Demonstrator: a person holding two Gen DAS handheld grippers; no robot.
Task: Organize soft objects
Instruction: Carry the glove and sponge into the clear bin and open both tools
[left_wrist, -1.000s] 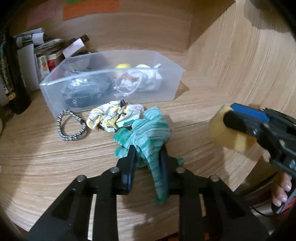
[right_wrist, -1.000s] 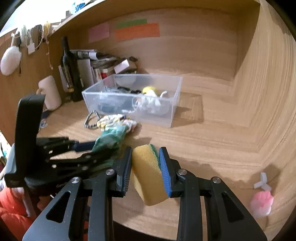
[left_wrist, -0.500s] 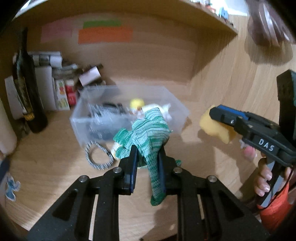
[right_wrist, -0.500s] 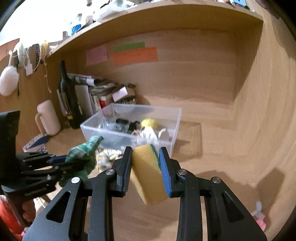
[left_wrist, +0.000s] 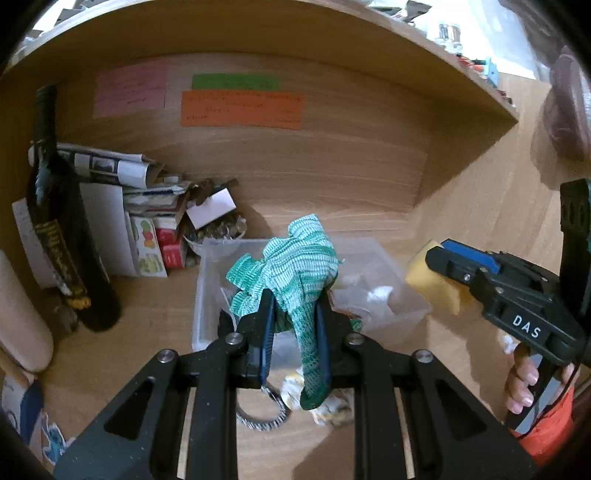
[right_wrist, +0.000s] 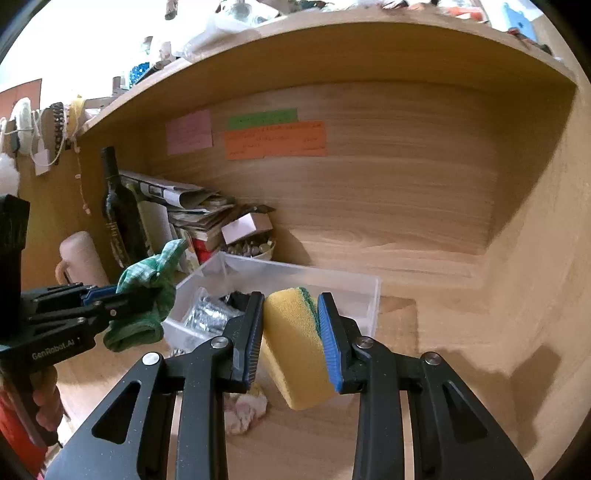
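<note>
You had lifted both loads well clear of the desk since a second earlier, when the green cloth still trailed on the wood. Your left gripper (left_wrist: 293, 328) was clamped tight on the green knitted cloth (left_wrist: 295, 266), which bunched above the fingers and hung below them at lower centre of the left view. Your right gripper (right_wrist: 291, 336) was closed about the yellow sponge (right_wrist: 295, 343), its green scouring face against the blue pad; in the left view that sponge (left_wrist: 432, 280) sat at centre right, beside the tool marked "DAS". The other tool's body, at lower left of the right view, read "GenRobot.AI".

Below, on the desk (left_wrist: 129, 332), lay a braided ring (left_wrist: 258, 417) and a crumpled printed cloth (left_wrist: 325, 402). Behind them stood the clear plastic bin (right_wrist: 332, 280), now beneath both grippers rather than ahead of them. Farther back at left stood a dark bottle (left_wrist: 59, 221) and stacked papers (left_wrist: 110, 166). On the back panel were pink (left_wrist: 129, 90), green (left_wrist: 236, 81) and orange notes (left_wrist: 240, 109), their writing too blurred to read.
</note>
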